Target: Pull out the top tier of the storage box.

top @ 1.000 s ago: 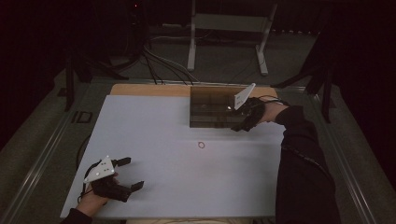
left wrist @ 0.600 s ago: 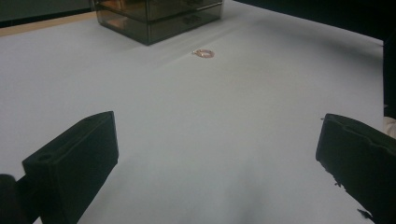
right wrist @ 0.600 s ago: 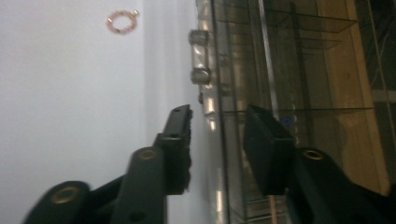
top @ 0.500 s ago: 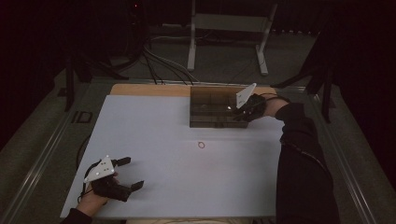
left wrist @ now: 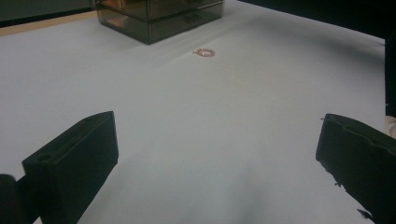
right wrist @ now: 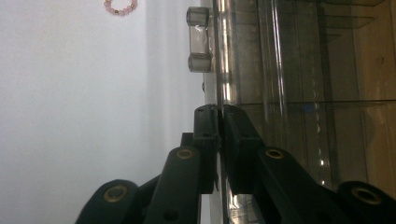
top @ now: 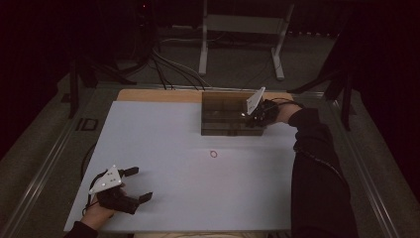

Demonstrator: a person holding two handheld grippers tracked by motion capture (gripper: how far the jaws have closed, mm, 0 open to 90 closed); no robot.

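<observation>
A smoky see-through drawer box (top: 225, 111) stands at the back of the white table top (top: 163, 144). My right gripper (top: 252, 118) is at its right front corner. In the right gripper view the jaws (right wrist: 219, 109) have just been closing and now pinch the thin clear front panel (right wrist: 218, 70) of the box (right wrist: 303, 70), below its clear handle (right wrist: 200, 42). A small pink bead bracelet (top: 213, 153) lies on the table in front of the box (left wrist: 159, 16); the bracelet (left wrist: 204, 52) (right wrist: 120, 7) is untouched. My left gripper (top: 140, 183) rests open at the near left, nothing between its jaws (left wrist: 217, 140).
A strip of bare wooden table (top: 158, 95) shows behind the white top. Beyond it on the dark floor stand a metal frame (top: 242, 34) and loose cables (top: 168, 62). A dark sleeve (top: 317, 173) lies along the table's right side.
The right gripper has edged in against the box's right front corner and its jaws have come together on the front panel. The left gripper has stayed put.
</observation>
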